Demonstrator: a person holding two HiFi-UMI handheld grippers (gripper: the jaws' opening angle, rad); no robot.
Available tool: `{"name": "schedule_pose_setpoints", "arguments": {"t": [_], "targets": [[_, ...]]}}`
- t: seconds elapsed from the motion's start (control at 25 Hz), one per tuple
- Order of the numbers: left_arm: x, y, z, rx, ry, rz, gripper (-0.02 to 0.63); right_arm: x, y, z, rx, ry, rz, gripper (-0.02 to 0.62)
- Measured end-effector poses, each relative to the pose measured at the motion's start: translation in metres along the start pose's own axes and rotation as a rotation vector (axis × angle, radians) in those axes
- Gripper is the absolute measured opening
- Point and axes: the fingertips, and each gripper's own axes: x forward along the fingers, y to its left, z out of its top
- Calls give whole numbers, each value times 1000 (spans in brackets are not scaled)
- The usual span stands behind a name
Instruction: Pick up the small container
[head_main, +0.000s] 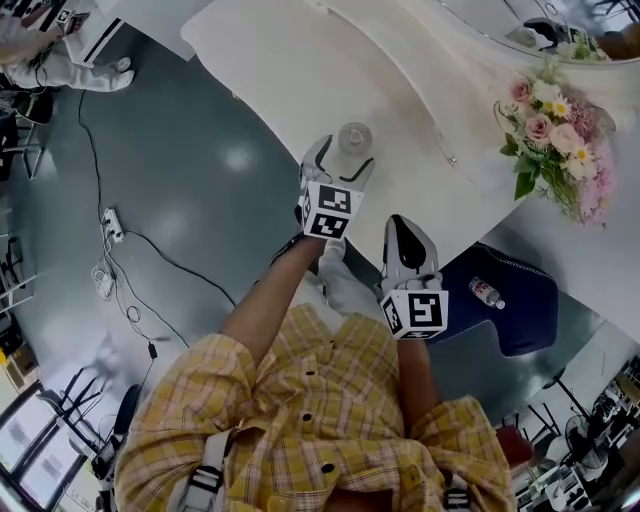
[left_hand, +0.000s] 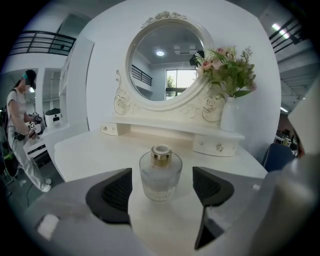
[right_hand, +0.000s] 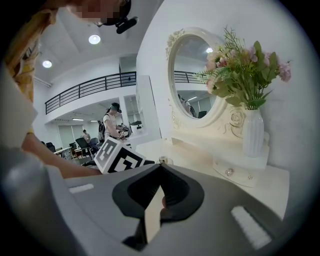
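Small container (left_hand: 160, 172): clear glass bottle with a gold collar, upright between the spread jaws of the left gripper (left_hand: 162, 186), untouched.
Risk: on smooth, round glass, an off-centre squeeze could tip or skid it. Right gripper (right_hand: 160, 172) clenched, empty. White dressing table (left_hand: 85, 150) underneath; mirror (left_hand: 165, 62) and flowers (left_hand: 227, 70) beyond the jaws; grey floor (head_main: 200, 150).

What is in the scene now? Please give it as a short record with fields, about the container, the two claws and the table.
object: small container, clear glass with a gold collar, upright on the white dressing table
left claw: open, one pad on each side of the small container, neither touching it
right claw: shut, nothing in it, apart from the small container and nearer the person
background: oval mirror; vase of flowers on the shelf under it
task state: small container not yet gripped
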Motion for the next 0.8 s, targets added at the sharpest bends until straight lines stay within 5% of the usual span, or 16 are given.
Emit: {"name": "schedule_pose_setpoints", "arguments": {"t": [0.8], "targets": [[59,1,-10,47,54,35,396,-1,-10,-27,7,67,-22,3]]}}
